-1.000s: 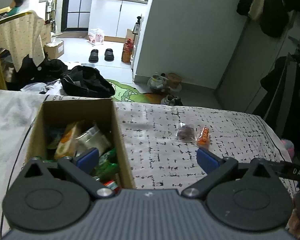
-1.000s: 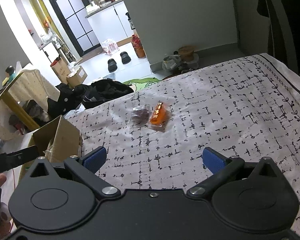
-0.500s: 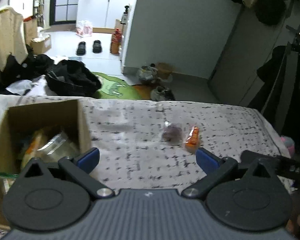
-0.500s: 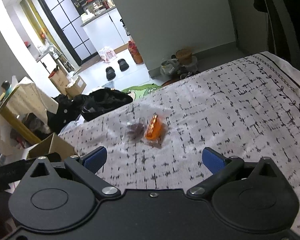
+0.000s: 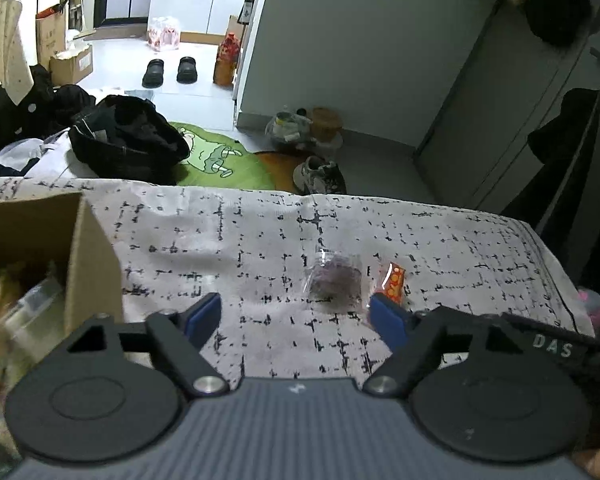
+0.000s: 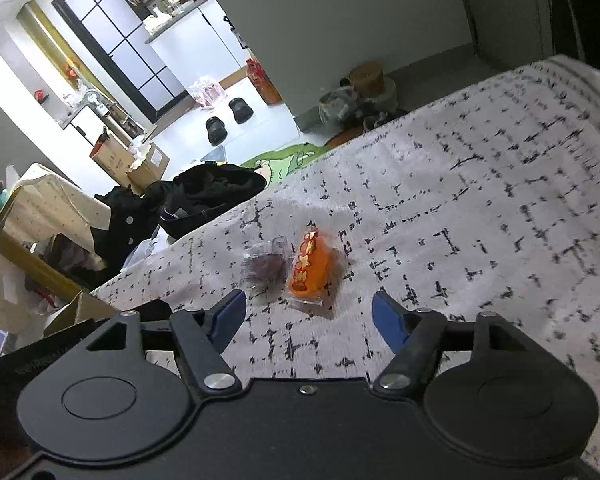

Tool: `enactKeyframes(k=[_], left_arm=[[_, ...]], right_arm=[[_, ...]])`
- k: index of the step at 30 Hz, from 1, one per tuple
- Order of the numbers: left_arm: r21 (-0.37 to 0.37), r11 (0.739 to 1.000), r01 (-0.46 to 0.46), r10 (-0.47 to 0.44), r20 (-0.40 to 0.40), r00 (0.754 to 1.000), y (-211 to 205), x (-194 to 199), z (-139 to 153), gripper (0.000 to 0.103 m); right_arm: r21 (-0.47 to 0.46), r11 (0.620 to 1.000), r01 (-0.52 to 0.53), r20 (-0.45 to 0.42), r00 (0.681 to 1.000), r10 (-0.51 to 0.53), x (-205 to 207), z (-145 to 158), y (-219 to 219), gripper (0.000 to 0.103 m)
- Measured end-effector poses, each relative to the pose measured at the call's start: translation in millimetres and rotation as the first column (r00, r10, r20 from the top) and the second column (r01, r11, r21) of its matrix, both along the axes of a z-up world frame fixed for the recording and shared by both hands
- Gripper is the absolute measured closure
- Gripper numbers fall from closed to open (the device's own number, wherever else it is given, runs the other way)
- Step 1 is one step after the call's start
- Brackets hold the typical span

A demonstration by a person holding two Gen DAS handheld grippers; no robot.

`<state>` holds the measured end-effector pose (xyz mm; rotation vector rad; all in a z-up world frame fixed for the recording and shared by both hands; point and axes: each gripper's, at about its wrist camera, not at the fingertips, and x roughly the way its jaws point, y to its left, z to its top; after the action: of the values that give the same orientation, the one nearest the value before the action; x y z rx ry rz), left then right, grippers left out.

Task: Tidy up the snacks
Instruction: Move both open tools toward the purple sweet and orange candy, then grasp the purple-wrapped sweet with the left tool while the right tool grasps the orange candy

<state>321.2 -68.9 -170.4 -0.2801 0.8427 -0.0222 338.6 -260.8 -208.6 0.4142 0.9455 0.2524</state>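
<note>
Left gripper (image 5: 296, 314): jaws closing, half wide, nothing held yet. Just past its blue fingertips (image 5: 388, 322), a clear packet with dark snack (image 5: 334, 278), flat on the patterned cloth (image 5: 228, 248). Not pinched, not touched, as far as can be told.

Right gripper (image 6: 309, 314): jaws closing too, half wide, empty. Just ahead of them, between the two tips, an orange snack packet (image 6: 310, 270), flat on the cloth. Right beside it, the same clear packet, nearly touching or touching; hard to tell which.

Both packets out in the middle of the cloth, nearer the far edge than the near one, well apart from the right edge.

Further out, at the left edge of the cloth, a brown cardboard box (image 5: 92, 256). Inside, blurry wrappers and bags, so many snacks already put away, by the look of it. No telling how full.

Past the far edge: floor, a black bag (image 5: 128, 146), a green mat (image 5: 216, 160), black slippers (image 5: 170, 71).

Done so far, most likely: most snacks in the box. Left to do: only two small packets seen outside it. Probably one for each gripper, then over to the box at the left edge. Close to the end, going by what shows.
</note>
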Motion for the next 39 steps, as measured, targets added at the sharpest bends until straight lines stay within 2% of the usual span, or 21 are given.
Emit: enactKeyframes(k=[6,15,17,18,21,28,32,35,39], left_arm=[[-0.013,1.0,-0.003,0.003,-0.042,0.999,-3,22,-20,0.043],[-0.023,1.0,-0.006,0.005,-0.053,0.999,-7,43,-34,0.047],[-0.03,1.0,-0.007,0.005,-0.06,0.998,-8,48,-37,0.047],[-0.03,1.0,-0.006,0.004,-0.066,0.998,-9,51,-39,0.047],[-0.04,0.999,0.007,-0.01,-0.069,0.998,-13,57,-41,0.047],[-0.003,1.0,0.031,-0.031,-0.065,0.997,-33,73,-49,0.046],[-0.011,0.999,0.032,-0.033,-0.087,0.996,-41,82,-58,0.045],[0.015,0.999,0.038,-0.036,-0.089,0.995,-47,82,-61,0.043],[0.039,0.998,0.049,-0.045,-0.095,0.995,-53,86,-65,0.044]], right_arm=[[0.009,1.0,0.001,-0.034,0.999,0.0,24,-19,7,0.053],[0.018,1.0,-0.008,-0.063,0.998,0.01,50,-36,12,0.061],[0.018,1.0,-0.021,-0.07,0.997,0.022,56,-38,12,0.081],[0.023,1.0,-0.021,-0.077,0.997,0.023,57,-38,10,0.083],[0.01,1.0,-0.017,-0.075,0.997,0.018,56,-35,4,0.084],[-0.042,0.999,-0.008,-0.091,0.996,0.004,49,-29,-13,0.085],[-0.092,0.996,-0.009,-0.094,0.996,0.0,45,-26,-10,0.082],[-0.101,0.995,0.004,-0.092,0.996,-0.013,44,-28,-7,0.079],[-0.107,0.994,-0.01,-0.089,0.996,0.001,49,-33,-2,0.079]])
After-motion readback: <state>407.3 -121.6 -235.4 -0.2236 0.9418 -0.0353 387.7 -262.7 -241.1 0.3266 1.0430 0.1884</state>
